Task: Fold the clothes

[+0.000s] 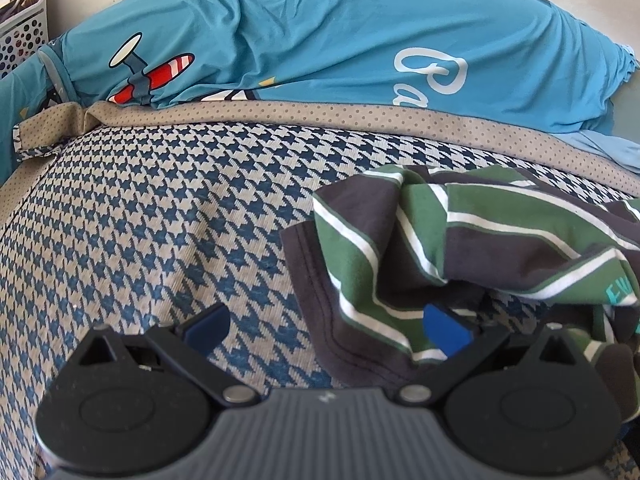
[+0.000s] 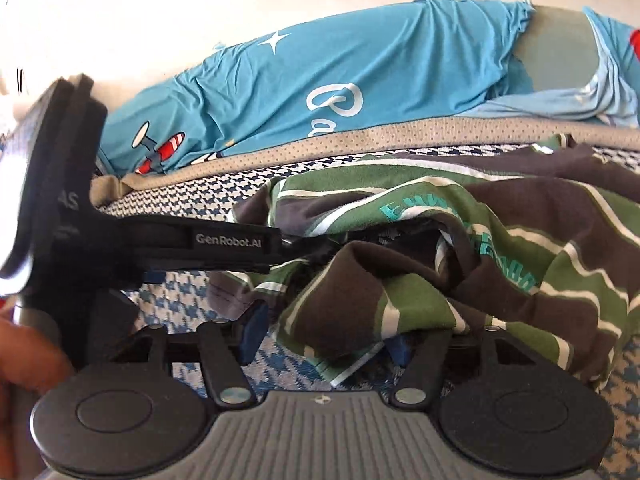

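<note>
Clearly unfolded, the striped shirt (image 1: 460, 248) lies crumpled mid-bed (image 1: 160, 220), both tongs (image 1: 326, 326) (image 2: 324, 332) wide open, gripping nothing.

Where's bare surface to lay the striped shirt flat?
Free: the houndstooth cover left of the striped shirt, bordered behind by the dotted band and near by the left claw. Crowded: the blue shirt behind, and the right side around the right claw.
</note>
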Available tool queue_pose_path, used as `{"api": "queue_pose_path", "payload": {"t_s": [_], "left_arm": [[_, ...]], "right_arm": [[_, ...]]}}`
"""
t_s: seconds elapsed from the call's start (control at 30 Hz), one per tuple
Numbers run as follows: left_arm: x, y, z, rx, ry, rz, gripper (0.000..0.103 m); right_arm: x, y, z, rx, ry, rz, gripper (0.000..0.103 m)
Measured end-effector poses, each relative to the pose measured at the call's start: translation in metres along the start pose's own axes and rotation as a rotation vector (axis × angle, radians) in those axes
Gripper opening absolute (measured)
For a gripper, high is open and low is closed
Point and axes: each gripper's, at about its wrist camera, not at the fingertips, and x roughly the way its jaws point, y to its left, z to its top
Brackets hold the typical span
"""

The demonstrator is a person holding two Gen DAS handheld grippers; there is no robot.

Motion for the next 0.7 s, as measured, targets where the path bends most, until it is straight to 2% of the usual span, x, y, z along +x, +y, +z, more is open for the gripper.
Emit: {"api": "queue_pose_path", "payload": {"t_s": [0.07, 0.1, 0.13, 0.2, 0.33, 0.53, 0.7], "left_arm": [[0.001, 0.002, 0.000, -0.004, 0.004, -0.001, 0.103], [0.001, 0.002, -0.001, -0.002, 0.006, -0.002, 0.103], [0.001, 0.001, -0.001, 0.002, 0.007, -0.003, 0.103], [0.000, 0.000, -0.002, 0.007, 0.008, -0.003, 0.103], [-0.004, 0.000, -0.003, 0.007, 0.003, -0.006, 0.103], [-0.011, -0.002, -0.005, 0.025, -0.003, -0.002, 0.103], [-0.018, -0.007, -0.006, 0.041, -0.008, -0.009, 0.103]], "right_arm": [[0.004, -0.003, -0.002, -0.009, -0.006, -0.042, 0.040], [0.005, -0.006, -0.002, -0.004, 0.000, -0.051, 0.026], [0.005, -0.009, -0.002, 0.001, 0.006, -0.061, 0.018], [0.004, -0.014, 0.001, 0.016, 0.017, -0.061, 0.011], [-0.011, -0.021, 0.013, 0.055, 0.005, 0.012, 0.009], [-0.062, -0.029, 0.038, 0.039, -0.119, 0.164, 0.008], [-0.096, -0.042, 0.049, 0.045, -0.186, 0.228, 0.008]]}}
